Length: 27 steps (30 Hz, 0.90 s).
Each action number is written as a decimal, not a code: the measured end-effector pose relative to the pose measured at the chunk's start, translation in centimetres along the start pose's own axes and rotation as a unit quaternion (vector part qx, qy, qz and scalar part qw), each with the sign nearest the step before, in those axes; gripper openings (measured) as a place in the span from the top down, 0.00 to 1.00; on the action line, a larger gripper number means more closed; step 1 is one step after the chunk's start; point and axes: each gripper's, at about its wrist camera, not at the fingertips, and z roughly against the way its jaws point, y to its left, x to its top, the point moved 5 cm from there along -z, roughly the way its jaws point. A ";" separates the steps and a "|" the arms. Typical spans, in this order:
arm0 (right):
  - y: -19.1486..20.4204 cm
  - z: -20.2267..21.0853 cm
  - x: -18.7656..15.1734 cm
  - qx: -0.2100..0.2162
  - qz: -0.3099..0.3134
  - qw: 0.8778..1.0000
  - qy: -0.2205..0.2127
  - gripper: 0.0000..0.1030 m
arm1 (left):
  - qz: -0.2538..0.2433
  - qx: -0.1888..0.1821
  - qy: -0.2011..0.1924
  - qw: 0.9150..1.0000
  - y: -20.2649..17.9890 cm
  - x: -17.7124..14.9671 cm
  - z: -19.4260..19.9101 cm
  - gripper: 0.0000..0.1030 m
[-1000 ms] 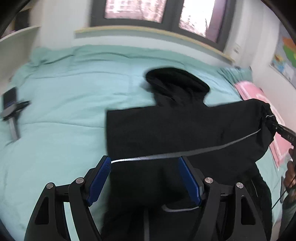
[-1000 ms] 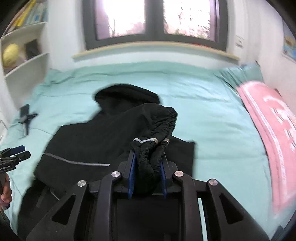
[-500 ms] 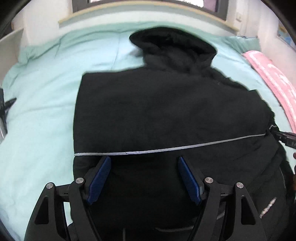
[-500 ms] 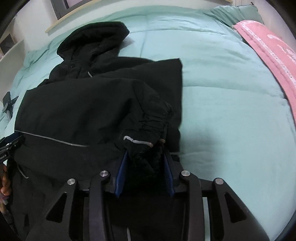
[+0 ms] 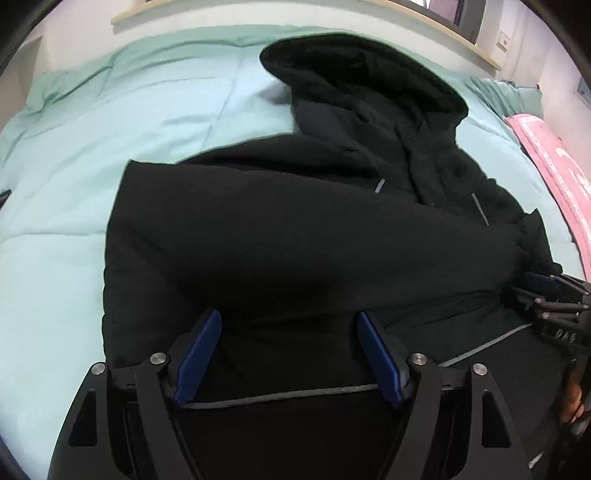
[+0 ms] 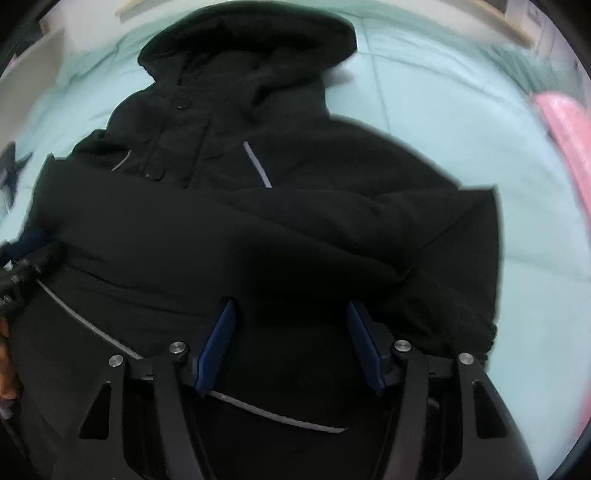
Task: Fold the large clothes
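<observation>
A black hooded jacket (image 5: 295,229) lies spread on a mint-green bed (image 5: 110,122), hood (image 5: 354,74) toward the window. One sleeve (image 6: 258,236) lies folded across its chest. My left gripper (image 5: 290,354) is open just above the jacket's lower part. My right gripper (image 6: 290,347) is open and empty over the jacket, with the sleeve cuff (image 6: 458,317) lying just right of it. The right gripper also shows at the right edge of the left wrist view (image 5: 546,295).
A pink cloth (image 5: 554,166) lies on the bed's right side and shows in the right wrist view (image 6: 569,147) too. A small dark tripod-like object (image 6: 11,166) lies on the bed at the left. A wooden window sill (image 5: 258,11) runs behind.
My right gripper carried the sleeve across the jacket, laid it down and opened, letting the cuff go. Both grippers have moved lower and closer to the jacket.
</observation>
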 end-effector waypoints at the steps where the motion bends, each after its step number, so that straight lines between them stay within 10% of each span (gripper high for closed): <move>1: -0.2 0.1 0.0 0.005 -0.009 1.000 -0.002 0.40 | -0.004 0.008 -0.001 1.000 -0.2 0.0 0.1 0.24; 5: -0.4 1.7 0.1 -0.009 -0.001 1.000 -0.005 0.43 | -0.025 0.026 -0.017 0.999 -0.9 -0.2 2.2 0.24; 12: -0.9 11.7 -3.6 -0.009 0.045 0.996 -0.076 0.43 | 0.020 -0.058 -0.061 0.996 2.0 -2.8 11.1 0.24; 17: -3.4 6.0 -7.5 -0.004 0.029 1.000 0.006 0.44 | 0.060 -0.052 0.044 0.996 5.0 -5.3 5.4 0.24; 22: -3.3 5.1 -7.8 0.004 0.013 1.000 -0.017 0.43 | 0.036 -0.014 0.007 0.999 4.0 -5.4 5.6 0.21; 27: -3.7 6.4 -7.6 0.014 0.023 1.000 -0.009 0.42 | 0.046 -0.054 0.003 0.997 5.0 -4.8 8.0 0.21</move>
